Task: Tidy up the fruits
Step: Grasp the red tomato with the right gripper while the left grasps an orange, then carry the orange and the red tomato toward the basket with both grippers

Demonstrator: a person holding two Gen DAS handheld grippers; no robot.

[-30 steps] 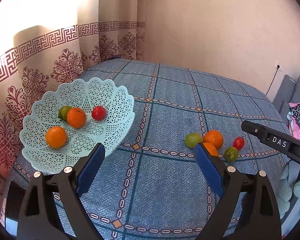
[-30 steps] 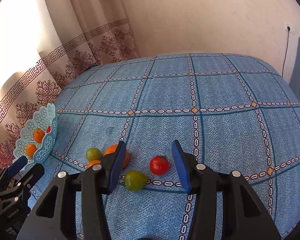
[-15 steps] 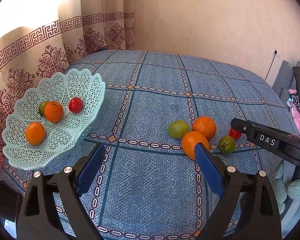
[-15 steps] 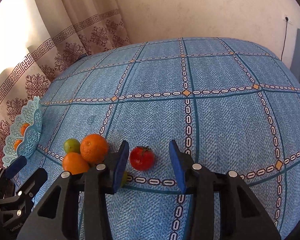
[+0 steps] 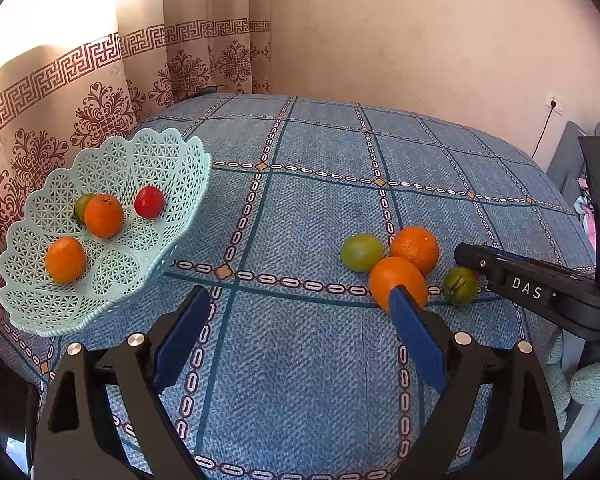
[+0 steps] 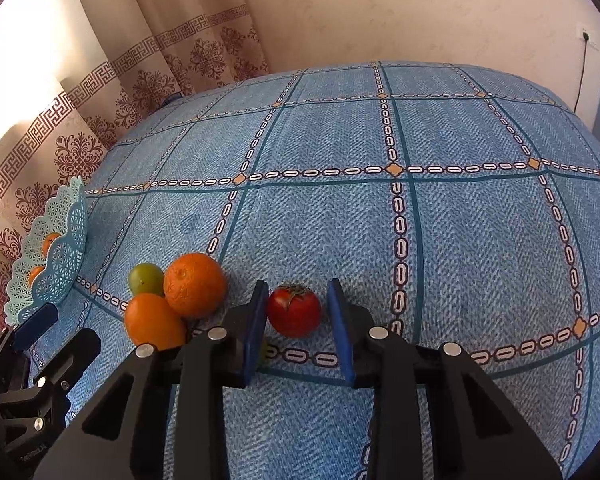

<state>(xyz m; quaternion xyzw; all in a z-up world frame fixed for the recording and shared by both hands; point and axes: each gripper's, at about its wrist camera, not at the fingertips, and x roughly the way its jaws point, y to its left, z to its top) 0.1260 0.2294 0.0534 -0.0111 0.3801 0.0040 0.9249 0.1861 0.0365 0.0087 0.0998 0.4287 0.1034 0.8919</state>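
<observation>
A red tomato (image 6: 294, 311) lies on the blue checked cloth (image 6: 440, 240), between the pads of my right gripper (image 6: 298, 300), which is open around it without touching. To its left cluster two oranges (image 6: 195, 290) (image 6: 154, 322) and a green fruit (image 6: 145, 278); a second green one (image 5: 460, 285) is mostly hidden behind the left finger. My left gripper (image 5: 300, 312) is open above the cloth, with the near orange (image 5: 397, 282) just past its right pad. The mint lattice basket (image 5: 168, 160) at the left holds two oranges, a red tomato (image 5: 149, 201) and a green fruit.
Patterned curtains (image 5: 100, 92) hang behind the basket and a plain wall (image 5: 420, 40) runs along the back. Grey furniture with clothes (image 5: 580, 200) stands at the right edge. In the left wrist view the right gripper's body (image 5: 532, 288) reaches in from the right.
My right gripper has moved forward and down until its pads flank the red tomato. The left gripper has drifted closer to the fruit cluster, still open.
</observation>
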